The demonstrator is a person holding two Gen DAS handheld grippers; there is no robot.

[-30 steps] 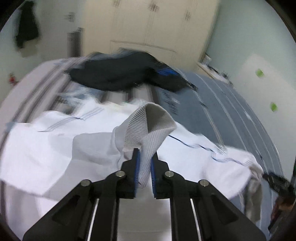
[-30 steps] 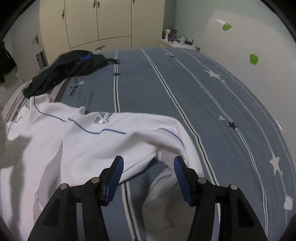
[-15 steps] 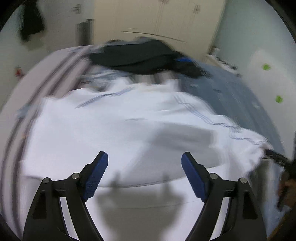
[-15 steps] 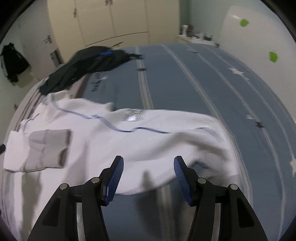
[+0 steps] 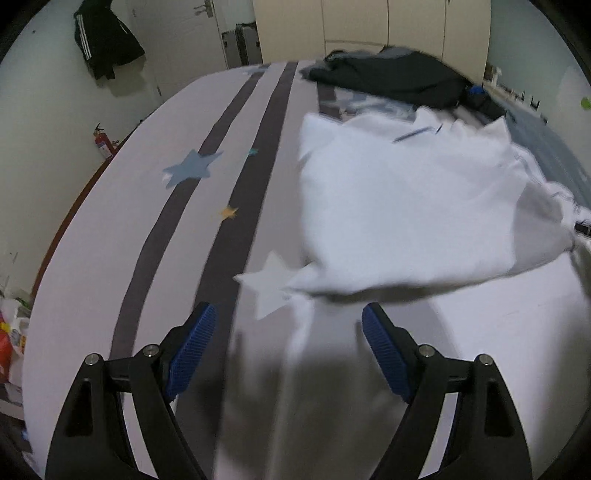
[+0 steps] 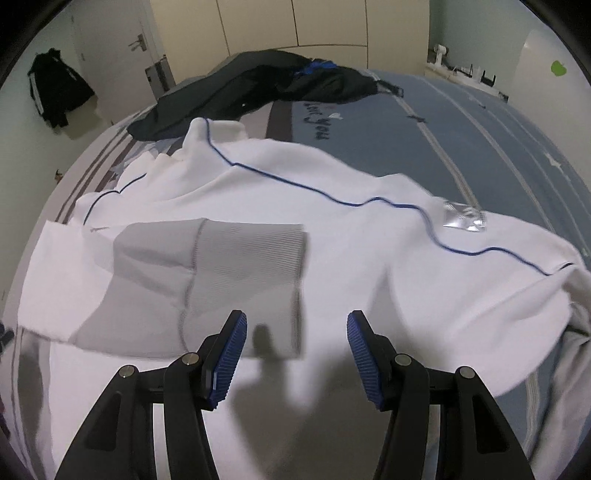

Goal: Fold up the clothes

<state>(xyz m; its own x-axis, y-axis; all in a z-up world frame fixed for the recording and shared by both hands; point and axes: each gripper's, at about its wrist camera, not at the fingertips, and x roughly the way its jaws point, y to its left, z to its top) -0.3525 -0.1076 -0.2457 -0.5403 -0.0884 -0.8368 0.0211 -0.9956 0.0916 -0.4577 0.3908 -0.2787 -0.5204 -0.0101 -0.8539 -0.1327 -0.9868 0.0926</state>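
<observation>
Two wrist cameras look low and close across the bed [image 5: 110,229] toward the wardrobe [image 6: 295,22]; both share the white top [image 6: 332,206] and dark clothes [image 5: 391,79].

white garment [image 5: 399,206] blurred, edges indistinct

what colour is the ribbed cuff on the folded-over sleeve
Grey, against the white top. The ribbed cuff shows best in the right wrist view.
</observation>
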